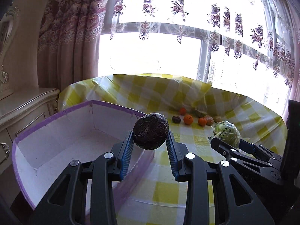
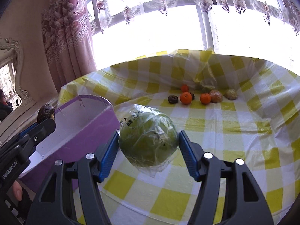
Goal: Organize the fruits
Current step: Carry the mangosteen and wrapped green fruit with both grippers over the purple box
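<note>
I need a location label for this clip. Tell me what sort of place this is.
Most likely a room in a home, perhaps a bedroom or living room. Floral patterned curtains hang at a large window, an ornate cream cabinet stands at the left, and the table wears a yellow checked plastic cloth.

A home, a lived-in room: floral curtains (image 1: 73, 37) upper left, lace sheers (image 1: 215, 18) across the bright window, carved cream cabinet (image 1: 28, 112) at left, yellow-checked tablecloth (image 2: 225, 131) over the table.
</note>
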Demonstrator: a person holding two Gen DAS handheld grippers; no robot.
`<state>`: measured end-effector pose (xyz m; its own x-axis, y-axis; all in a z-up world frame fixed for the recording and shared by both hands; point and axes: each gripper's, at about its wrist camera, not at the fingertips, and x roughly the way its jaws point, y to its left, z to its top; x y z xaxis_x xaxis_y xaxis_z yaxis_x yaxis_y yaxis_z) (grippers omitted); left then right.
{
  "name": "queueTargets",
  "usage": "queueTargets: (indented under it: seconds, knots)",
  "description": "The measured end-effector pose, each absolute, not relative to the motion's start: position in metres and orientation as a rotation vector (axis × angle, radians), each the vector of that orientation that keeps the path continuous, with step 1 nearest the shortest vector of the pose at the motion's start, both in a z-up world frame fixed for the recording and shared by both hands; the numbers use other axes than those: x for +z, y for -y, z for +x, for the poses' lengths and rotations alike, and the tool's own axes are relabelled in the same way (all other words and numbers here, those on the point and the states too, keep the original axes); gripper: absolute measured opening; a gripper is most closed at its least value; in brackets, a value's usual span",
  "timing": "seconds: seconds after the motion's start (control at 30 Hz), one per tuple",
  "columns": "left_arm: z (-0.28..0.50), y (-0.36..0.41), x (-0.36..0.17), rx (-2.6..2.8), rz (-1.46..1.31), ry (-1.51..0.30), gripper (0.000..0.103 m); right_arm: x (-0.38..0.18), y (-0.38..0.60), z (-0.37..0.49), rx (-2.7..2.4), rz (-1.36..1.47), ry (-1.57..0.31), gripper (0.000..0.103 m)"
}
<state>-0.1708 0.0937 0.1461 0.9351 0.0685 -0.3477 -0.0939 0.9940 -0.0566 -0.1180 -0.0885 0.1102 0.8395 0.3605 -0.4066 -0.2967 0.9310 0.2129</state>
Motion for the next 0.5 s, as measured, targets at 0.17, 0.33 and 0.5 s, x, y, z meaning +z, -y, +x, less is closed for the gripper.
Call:
queueTargets:
  seconds: [0.17,0.33,0.5]
  knots:
    - [-0.192,-0.128,0.156,0.211,-0.085,-0.286,0.034,0.138,0.051,-0.162,0.421,0.079,-0.167,0.065]
    - [-0.2,-0.163,0.152,0.306,-0.098,-0.304,0.034,0.157,0.009,-0.172,0.515,0.012,-0.131,0.065]
    - [-0.197,-0.2,0.139,0.397,-0.117,-0.388,0.034,0.162,-0.046,-0.152,0.602,-0.079,-0.247,0.065]
